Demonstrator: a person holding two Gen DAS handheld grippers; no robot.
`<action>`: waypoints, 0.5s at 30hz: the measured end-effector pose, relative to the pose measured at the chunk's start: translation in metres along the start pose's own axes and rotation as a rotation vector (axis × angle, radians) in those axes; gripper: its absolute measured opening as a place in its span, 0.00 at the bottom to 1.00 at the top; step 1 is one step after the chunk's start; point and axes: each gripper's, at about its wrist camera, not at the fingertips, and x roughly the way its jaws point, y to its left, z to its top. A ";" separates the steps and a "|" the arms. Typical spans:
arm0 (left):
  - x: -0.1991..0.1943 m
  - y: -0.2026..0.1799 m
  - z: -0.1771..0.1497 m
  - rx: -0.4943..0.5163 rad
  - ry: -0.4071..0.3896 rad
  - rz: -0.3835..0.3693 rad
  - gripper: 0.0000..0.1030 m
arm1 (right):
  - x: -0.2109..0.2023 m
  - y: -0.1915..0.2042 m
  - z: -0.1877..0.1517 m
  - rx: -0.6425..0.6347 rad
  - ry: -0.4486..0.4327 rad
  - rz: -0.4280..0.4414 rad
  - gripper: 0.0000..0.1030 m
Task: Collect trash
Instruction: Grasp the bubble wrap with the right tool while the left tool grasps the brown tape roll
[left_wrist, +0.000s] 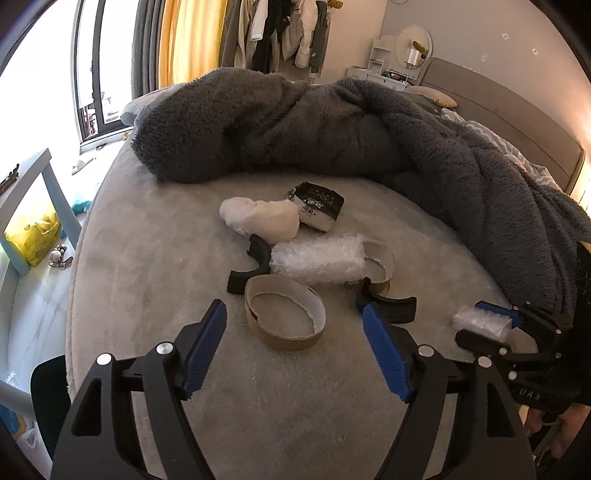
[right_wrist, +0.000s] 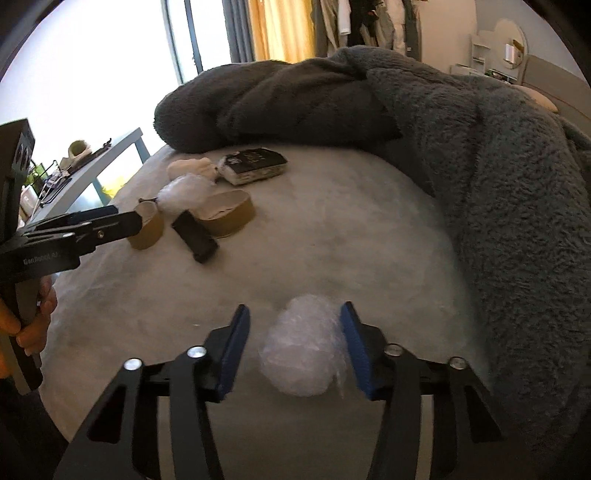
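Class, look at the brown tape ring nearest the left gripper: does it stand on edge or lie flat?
Flat. The tape ring lies on the bed, its hole facing up, with bedcover visible through it.

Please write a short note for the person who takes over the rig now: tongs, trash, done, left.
Left tongs: open, empty, above the nearest tape ring.
Right tongs: around a small bubble wrap wad; right pad touches, left pad apart, no grip yet.
On the bed: second ring, bubble wrap roll, white wad, black packet, black plastic pieces.
Done: nothing visibly collected.
Left: everything.
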 end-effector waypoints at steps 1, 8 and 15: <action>0.001 -0.001 0.000 -0.001 0.001 0.004 0.76 | 0.001 -0.004 0.000 0.012 0.006 -0.008 0.42; 0.012 0.002 -0.001 -0.032 0.024 0.030 0.76 | 0.001 -0.023 -0.003 0.074 0.013 0.013 0.29; 0.017 0.002 -0.002 -0.040 0.038 0.027 0.66 | -0.009 -0.015 0.005 0.052 -0.036 0.060 0.28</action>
